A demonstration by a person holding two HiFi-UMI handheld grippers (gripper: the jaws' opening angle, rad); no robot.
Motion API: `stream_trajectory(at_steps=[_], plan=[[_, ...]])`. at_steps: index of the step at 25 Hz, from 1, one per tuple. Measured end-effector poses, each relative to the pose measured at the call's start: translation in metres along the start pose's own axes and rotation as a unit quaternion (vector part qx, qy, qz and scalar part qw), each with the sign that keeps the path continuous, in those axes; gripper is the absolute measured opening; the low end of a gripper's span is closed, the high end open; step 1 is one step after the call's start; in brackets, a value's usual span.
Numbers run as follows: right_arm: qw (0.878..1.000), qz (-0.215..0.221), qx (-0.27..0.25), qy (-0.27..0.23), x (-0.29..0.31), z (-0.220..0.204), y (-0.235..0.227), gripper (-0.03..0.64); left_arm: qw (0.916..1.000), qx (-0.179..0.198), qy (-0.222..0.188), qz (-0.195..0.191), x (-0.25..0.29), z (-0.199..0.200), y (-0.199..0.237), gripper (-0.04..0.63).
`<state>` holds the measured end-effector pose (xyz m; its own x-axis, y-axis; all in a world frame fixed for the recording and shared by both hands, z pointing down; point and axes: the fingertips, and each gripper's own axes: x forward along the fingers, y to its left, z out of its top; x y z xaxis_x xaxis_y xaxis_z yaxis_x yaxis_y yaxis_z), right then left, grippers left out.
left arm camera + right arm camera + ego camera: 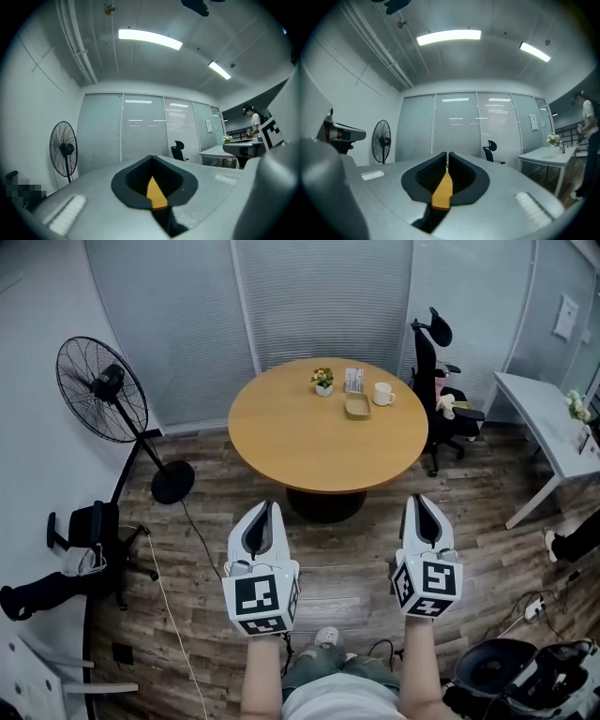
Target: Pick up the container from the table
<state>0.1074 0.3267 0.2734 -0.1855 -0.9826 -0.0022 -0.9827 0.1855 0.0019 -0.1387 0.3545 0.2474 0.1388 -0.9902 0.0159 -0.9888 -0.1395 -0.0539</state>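
Our left claw and right claw both pressed together, empty, well short of tabletop. Tan container at far side, mug just beside; we risk knocking mug when reaching.

The table is warm tan wood. The container is a paler tan, the mug white, the flowers yellow. The floor shows grey-brown planks. The fan and chair are black. The left gripper and right gripper are white with black pads and black-and-white square markers.
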Motion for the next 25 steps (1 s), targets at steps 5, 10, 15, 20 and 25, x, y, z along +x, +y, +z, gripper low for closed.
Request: stream_trajectory(at_steps=[5, 10, 15, 20, 25], plan=[[1.000, -0.012, 0.006, 0.001, 0.021, -0.005, 0.006, 0.108, 1.0000, -0.002, -0.001, -0.004, 0.021, -0.005, 0.015, 0.000], [0.999, -0.017, 0.030, 0.006, 0.036, -0.011, 0.002, 0.181, 0.9999, -0.004, 0.005, -0.014, 0.039, -0.012, 0.021, 0.000], [0.999, -0.014, 0.035, 0.018, 0.049, -0.018, 0.002, 0.247, 0.9997, -0.009, 0.016, -0.015, 0.053, -0.021, 0.027, 0.000], [0.999, -0.013, 0.043, 0.019, 0.064, -0.024, -0.004, 0.261, 0.9996, -0.012, 0.023, -0.013, 0.070, -0.027, 0.028, 0.000], [0.998, -0.008, 0.055, 0.025, 0.090, -0.032, -0.014, 0.259, 0.9997, -0.009, 0.024, -0.007, 0.091, -0.028, 0.028, 0.000]])
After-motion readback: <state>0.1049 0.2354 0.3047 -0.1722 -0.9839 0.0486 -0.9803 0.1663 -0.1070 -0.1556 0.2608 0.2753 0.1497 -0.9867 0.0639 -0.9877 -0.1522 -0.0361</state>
